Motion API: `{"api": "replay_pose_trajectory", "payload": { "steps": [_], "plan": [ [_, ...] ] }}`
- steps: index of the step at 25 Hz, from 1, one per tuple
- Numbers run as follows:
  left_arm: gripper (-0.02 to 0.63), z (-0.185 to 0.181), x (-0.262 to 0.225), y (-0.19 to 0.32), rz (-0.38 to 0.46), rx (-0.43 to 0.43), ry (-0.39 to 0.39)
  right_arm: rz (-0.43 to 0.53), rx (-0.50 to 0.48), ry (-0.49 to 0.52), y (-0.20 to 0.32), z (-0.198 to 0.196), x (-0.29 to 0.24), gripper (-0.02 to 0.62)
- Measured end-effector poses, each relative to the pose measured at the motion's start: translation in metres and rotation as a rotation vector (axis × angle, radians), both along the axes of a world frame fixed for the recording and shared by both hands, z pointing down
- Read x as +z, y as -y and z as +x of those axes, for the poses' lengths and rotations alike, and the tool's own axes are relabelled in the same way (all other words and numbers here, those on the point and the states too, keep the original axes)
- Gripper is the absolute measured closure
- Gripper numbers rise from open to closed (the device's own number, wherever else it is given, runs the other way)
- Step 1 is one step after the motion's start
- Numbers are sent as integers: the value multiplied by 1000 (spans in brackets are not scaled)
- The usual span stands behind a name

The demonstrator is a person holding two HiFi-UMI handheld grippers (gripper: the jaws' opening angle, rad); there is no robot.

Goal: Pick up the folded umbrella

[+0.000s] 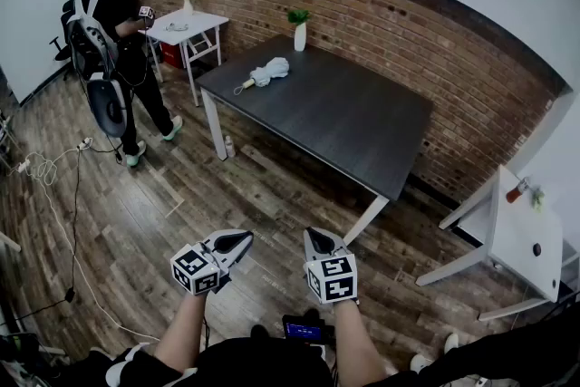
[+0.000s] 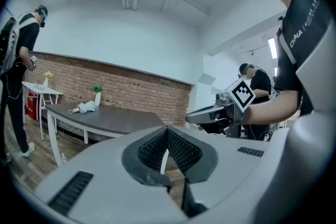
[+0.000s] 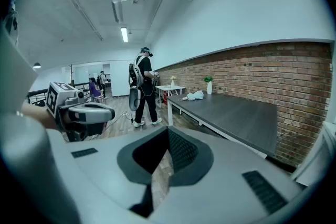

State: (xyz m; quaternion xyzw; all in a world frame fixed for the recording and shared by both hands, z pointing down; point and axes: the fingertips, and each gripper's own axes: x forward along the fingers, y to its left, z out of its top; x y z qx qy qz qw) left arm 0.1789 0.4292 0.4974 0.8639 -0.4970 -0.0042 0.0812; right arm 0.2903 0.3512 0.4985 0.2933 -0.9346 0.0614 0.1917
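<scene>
A room with a brick wall (image 1: 381, 23) and a wood floor (image 1: 227, 195), seen from a camera on a person's head looking steeply down. At the bottom edge, the person's 2 forearms each hold a grey gripper with a marker cube.

The left gripper (image 1: 239, 240) has its jaws pressed together at the tips, with nothing between them. The right gripper (image 1: 313, 238) looks the same in its own view, tips meeting and nothing held. Both hang over bare floor, side by side and well short of the furniture.

Ahead stands a long dark table (image 1: 344, 122), set at an angle beside the brick wall. The folded umbrella (image 1: 269, 72), pale and bundled with its handle pointing left, lies on the table's far end, near the far left corner. A white vase (image 1: 300, 35) with a green plant stands just behind it, close to the wall. Nothing touches the umbrella.

Farther left, a second person (image 1: 118, 23) wearing a backpack rig stands facing a small white table (image 1: 186, 27).

Progress on the task: it appears to be at the very start. The umbrella has not been reached or gripped, and the whole length of the table lies between it and the grippers. What is left, by my judgement: walking round to the table's far end, opening 1 gripper, closing it on the umbrella and lifting it.
</scene>
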Motion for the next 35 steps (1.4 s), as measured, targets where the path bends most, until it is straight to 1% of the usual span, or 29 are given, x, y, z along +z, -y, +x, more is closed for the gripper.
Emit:
{"api": "replay_pose_trajectory", "payload": {
  "steps": [7, 13, 18, 25, 29, 35],
  "plan": [
    [604, 1, 2, -3, 0, 1, 0, 15, -13, -9, -6, -5, -2, 588],
    [604, 3, 2, 2, -2, -2, -9, 6, -6, -13, -3, -5, 1, 588],
    [604, 7, -1, 19, -24, 0, 14, 16, -19, -40, 8, -9, -1, 586],
    [604, 17, -33, 73, -13, 2, 61, 65, -41, -18, 52, -15, -34, 586],
    [604, 25, -53, 104, -5, 1, 69, 76, -42, 3, 86, -19, -54, 586],
    [604, 40, -64, 142, -9, -11, 64, 69, -63, 22, 128, -14, -66, 588]
  ]
}}
